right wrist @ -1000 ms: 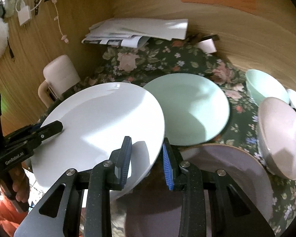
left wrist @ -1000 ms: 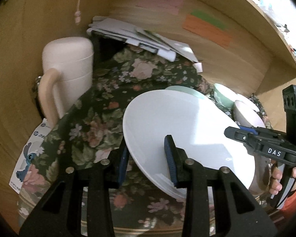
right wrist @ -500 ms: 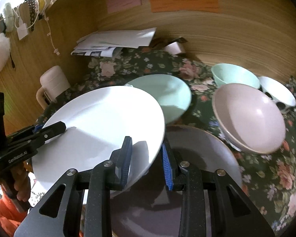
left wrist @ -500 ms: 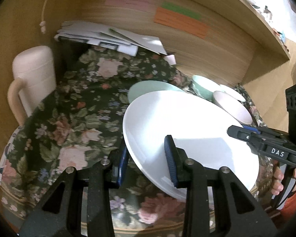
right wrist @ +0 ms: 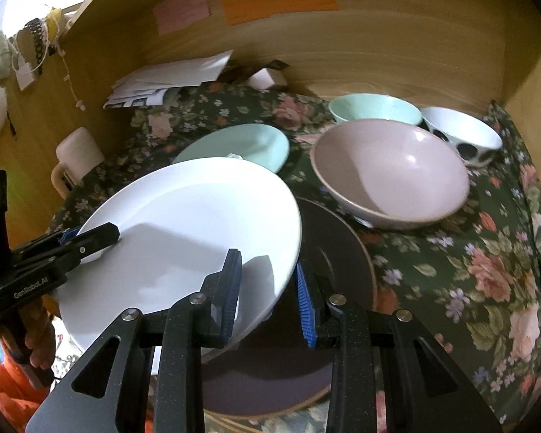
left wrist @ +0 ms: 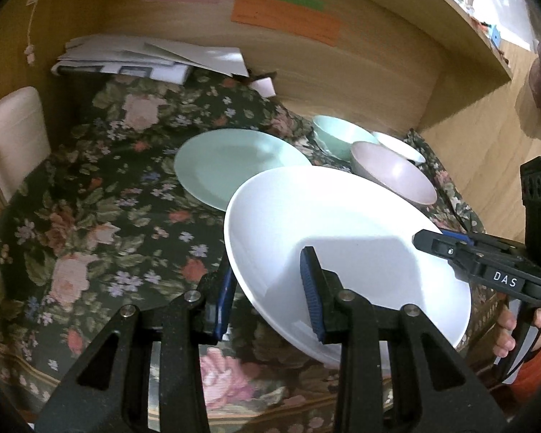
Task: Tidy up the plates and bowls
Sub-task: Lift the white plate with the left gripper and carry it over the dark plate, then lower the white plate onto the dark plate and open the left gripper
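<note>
A large white plate [left wrist: 342, 238] [right wrist: 184, 223] hangs tilted above the floral cloth, held at opposite rims. My left gripper [left wrist: 267, 288] is shut on its left rim, and my right gripper [right wrist: 267, 292] is shut on its right rim. Each shows in the other's view: the right gripper [left wrist: 429, 241], the left gripper [right wrist: 108, 232]. A dark plate [right wrist: 335, 263] lies on the cloth, partly under the white plate's right edge. Behind lie a mint plate [left wrist: 234, 166] [right wrist: 241, 142], a pink bowl [right wrist: 389, 169], a mint bowl [right wrist: 375, 108] and a white spotted bowl [right wrist: 461, 133].
A cream mug [left wrist: 14, 133] [right wrist: 77, 149] stands at the left. A stack of papers [left wrist: 144, 57] [right wrist: 169, 79] lies at the back against the wooden wall [right wrist: 378, 47], which carries coloured notes. A wooden side panel [right wrist: 533, 83] closes the right.
Both grippers have carried the white plate to the right, away from the mug. The bowls and the dark plate have come further into view. Neither grip has altered.
</note>
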`<state>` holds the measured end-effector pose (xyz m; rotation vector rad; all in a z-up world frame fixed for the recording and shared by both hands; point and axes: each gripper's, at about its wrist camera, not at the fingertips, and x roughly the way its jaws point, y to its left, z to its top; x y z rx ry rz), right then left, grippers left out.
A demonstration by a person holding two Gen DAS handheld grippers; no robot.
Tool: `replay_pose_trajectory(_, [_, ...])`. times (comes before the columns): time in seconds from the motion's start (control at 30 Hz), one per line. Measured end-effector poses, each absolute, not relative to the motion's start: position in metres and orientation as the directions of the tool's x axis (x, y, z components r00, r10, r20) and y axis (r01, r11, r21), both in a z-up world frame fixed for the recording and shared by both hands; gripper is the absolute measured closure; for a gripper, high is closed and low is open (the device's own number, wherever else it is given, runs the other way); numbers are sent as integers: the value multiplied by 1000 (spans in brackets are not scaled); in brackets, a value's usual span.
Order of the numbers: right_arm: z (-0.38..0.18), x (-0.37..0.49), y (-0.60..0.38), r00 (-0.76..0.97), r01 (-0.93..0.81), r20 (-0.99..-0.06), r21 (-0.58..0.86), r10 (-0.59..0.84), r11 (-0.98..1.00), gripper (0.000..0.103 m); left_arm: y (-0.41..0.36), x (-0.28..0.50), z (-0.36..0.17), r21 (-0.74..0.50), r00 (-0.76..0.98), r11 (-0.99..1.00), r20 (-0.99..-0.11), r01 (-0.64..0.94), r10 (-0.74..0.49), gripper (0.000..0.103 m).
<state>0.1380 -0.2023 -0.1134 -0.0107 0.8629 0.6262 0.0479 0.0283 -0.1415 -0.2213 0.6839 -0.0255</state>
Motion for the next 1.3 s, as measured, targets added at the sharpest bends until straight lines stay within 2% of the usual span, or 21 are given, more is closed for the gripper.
replay_pose_trajectory(0.57, [-136, 138, -237, 470, -461, -728, 280, 499, 842, 76, -3, 66, -163, -190, 726, 982, -678, -22, -115, 68])
replay_pose_trajectory(1.3, [-134, 137, -221, 487, -494, -766, 154, 420, 855, 74, 3, 76, -171, -203, 700, 979, -701, -16, -135, 67])
